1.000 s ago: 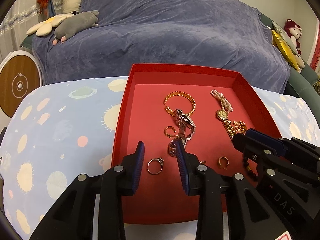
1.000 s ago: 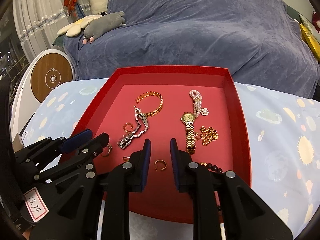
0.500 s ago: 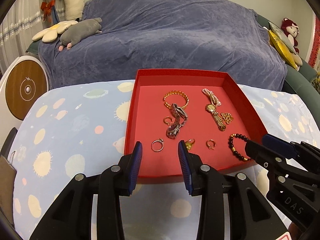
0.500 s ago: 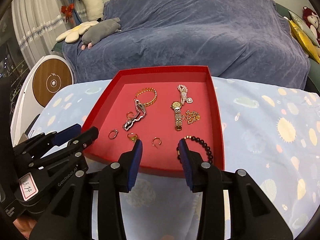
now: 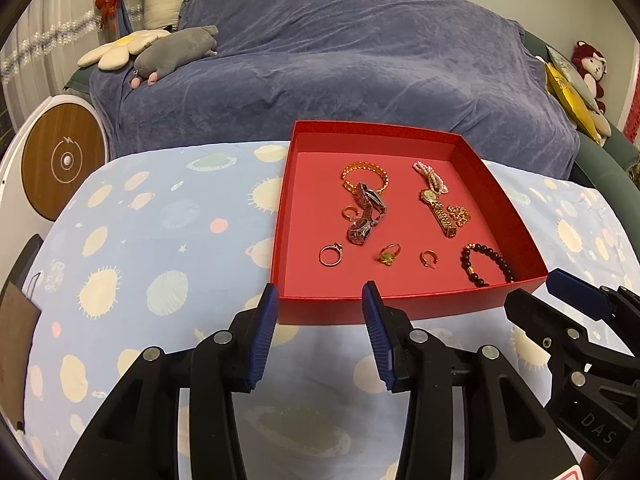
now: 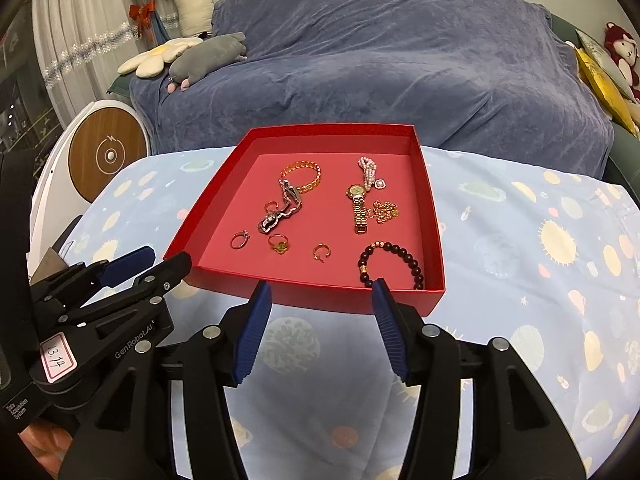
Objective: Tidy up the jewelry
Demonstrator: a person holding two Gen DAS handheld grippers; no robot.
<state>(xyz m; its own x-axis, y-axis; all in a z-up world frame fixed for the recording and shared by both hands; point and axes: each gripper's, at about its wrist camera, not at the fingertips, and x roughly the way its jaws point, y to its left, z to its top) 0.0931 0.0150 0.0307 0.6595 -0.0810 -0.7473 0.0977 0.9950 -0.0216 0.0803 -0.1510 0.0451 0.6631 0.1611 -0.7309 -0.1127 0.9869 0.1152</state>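
The near end of the black bead bracelet (image 5: 486, 264) drops behind the red tray's front wall (image 5: 400, 304), and in the right wrist view the right tool's fingertip (image 6: 380, 292) covers part of it. The left tool's body (image 6: 80, 320) runs off the frame's left edge. The small pendant (image 6: 380, 184) by the pearl strand is too tiny to make out.

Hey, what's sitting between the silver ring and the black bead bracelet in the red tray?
In the right wrist view, between the silver ring and the black bead bracelet lie a green-stone ring, then a small open gold ring.
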